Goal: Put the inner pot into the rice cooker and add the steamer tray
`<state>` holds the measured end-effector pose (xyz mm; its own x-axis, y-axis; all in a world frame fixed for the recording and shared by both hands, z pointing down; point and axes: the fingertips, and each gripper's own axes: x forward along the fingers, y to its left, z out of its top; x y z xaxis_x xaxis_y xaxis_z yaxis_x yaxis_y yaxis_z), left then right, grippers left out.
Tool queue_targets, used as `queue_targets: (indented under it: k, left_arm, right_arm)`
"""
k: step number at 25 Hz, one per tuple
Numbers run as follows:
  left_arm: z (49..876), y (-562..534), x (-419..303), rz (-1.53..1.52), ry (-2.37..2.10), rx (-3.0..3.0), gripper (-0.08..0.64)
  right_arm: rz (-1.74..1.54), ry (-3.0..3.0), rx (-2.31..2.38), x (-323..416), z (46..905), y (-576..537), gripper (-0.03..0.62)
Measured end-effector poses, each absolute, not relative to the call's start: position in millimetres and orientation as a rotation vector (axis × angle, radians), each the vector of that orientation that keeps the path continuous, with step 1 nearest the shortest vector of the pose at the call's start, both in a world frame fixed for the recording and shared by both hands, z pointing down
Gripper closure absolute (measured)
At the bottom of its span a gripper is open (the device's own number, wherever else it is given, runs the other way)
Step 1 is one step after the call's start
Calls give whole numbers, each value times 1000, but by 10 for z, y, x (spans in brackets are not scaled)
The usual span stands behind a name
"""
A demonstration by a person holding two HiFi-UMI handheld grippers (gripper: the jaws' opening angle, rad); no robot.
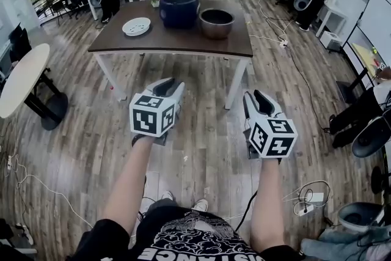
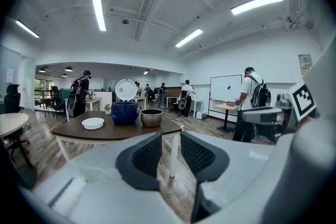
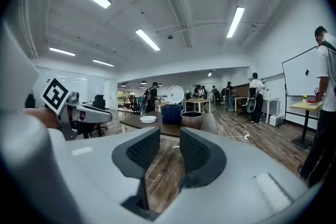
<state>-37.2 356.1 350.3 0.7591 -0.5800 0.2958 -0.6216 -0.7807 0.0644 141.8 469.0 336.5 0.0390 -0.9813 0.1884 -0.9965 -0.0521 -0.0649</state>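
Bright even light from ceiling strip lights, soft shadows, strong fisheye bending, dark vignetted corners

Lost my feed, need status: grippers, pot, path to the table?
Left gripper and right gripper open, empty. Inner pot on table beside open rice cooker. Nothing seen blocking the approach.

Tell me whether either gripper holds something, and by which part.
Nothing is held: the left gripper and the right gripper have empty jaws standing apart, short of the table.
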Motion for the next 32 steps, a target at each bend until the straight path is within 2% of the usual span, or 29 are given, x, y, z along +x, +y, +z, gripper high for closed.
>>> queue_targets:
  k: [6, 9, 13, 16, 23, 32]
  left_arm:
    - [3486, 3535, -314, 371, -988, 2775, 361]
    - [3483, 3487, -337, 365, -1011, 2758, 328]
    - [3547, 3398, -320, 377, -1019, 2736, 281]
    - [3573, 3319, -276, 370, -1043, 2733, 246]
    - [3589, 3013, -131, 366, -1059, 2725, 183]
    - [3650, 2328, 30, 327, -1048, 2710, 163]
  right_arm:
    - [308, -2144, 2173, 1474, 3415, 4634, 413]
    - [326, -2159, 2140, 1471, 3450, 4573, 373]
    - [323, -2179, 2113, 1510, 3468, 4466, 351]
    - [339, -2197, 2101, 1571, 3513, 4377, 300]
    - [347, -2202, 2086, 1720, 3557, 4102, 268]
    - [362, -2166, 2122, 1926, 3621, 3491, 244]
